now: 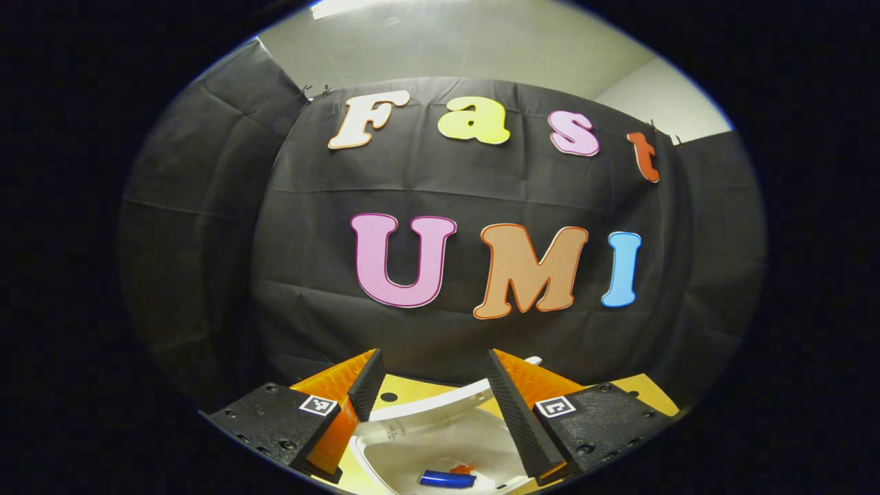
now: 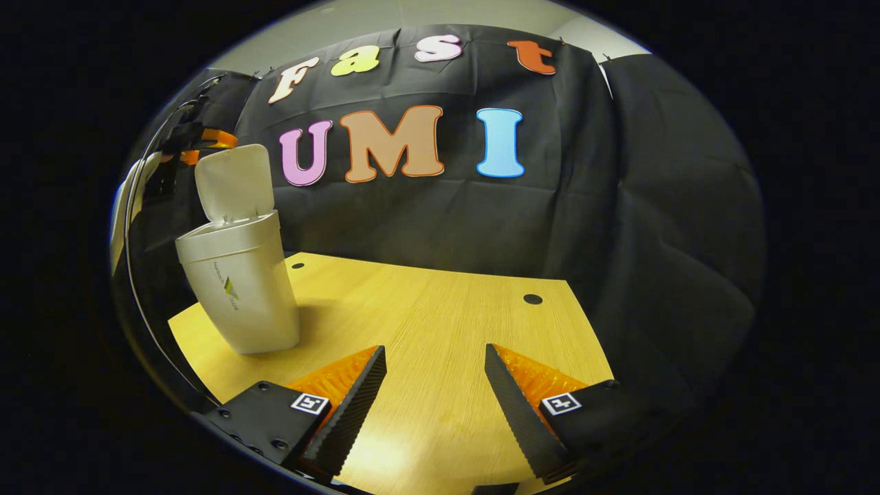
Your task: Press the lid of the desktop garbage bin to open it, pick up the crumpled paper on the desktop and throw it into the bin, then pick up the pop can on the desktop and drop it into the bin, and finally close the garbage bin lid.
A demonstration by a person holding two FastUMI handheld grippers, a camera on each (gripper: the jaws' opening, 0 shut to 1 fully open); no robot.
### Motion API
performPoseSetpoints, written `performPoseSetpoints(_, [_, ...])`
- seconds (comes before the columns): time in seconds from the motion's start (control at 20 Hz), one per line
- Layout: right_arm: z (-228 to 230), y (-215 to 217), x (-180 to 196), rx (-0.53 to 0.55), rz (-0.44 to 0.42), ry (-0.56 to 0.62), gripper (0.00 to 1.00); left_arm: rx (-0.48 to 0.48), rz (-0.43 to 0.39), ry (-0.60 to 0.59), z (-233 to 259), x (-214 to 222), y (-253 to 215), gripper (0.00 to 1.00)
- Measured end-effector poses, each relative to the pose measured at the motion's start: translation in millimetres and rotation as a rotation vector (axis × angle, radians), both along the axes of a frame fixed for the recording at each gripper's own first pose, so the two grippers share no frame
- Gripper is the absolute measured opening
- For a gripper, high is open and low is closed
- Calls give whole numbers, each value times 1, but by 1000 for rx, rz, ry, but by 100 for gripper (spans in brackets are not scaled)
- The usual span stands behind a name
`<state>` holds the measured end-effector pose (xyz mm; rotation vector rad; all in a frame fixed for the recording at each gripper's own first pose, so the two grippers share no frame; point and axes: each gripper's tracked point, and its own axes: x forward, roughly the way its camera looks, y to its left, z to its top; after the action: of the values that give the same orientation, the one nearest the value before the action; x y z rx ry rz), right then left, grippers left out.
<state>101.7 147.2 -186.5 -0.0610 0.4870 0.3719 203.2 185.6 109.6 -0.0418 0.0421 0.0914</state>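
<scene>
Spread wide and empty, the left gripper point(image 1: 434, 385) hangs right over the mouth of the garbage bin point(image 1: 440, 447); in the left gripper view its two fingers point(image 1: 366, 381) frame the white rim, and a blue pop can point(image 1: 447, 479) lies down inside with a small orange-red thing beside it. I cannot make out the crumpled paper in there.

The right gripper point(image 2: 434, 385) is likewise parted with nothing between its fingers, low over bare wood near the front edge of the tabletop point(image 2: 447, 323). From the right gripper view the bin stands near the left edge, toward the back, its lid point(image 2: 235, 181) tipped up on the rear hinge.

With the can inside, what seems left is closing. The lid looks like thin, light, smooth plastic, stiff enough to push but easy to slip off, and the bin itself is probably light enough to skate or tip. I would press down on the flat top of the lid near its free front edge, gently, rather than pinch it.
</scene>
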Motion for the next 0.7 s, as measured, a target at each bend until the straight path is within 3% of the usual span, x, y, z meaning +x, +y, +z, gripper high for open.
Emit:
performPoseSetpoints(0.05, [1, 1, 1, 0, 4, 0, 96, -5, -12, 12, -13, -8, -10, 85])
performPoseSetpoints(0.2, [3, 2, 2, -5, 14, -4, 97, -49, -4, 37, -56, -25, -27, 88])
performPoseSetpoints(0.4, [0, 0, 0, -23, 23, 1, 96, -42, -19, 80, -99, -35, -49, 85])
performPoseSetpoints(0.5, [-3, -2, -1, -30, 24, 9, 96, -27, 4, 115, -116, -37, -47, 92])
performPoseSetpoints(0.7, [-6, -2, -2, -54, 32, 14, 96, -2, 58, 164, -141, -42, -41, 85])
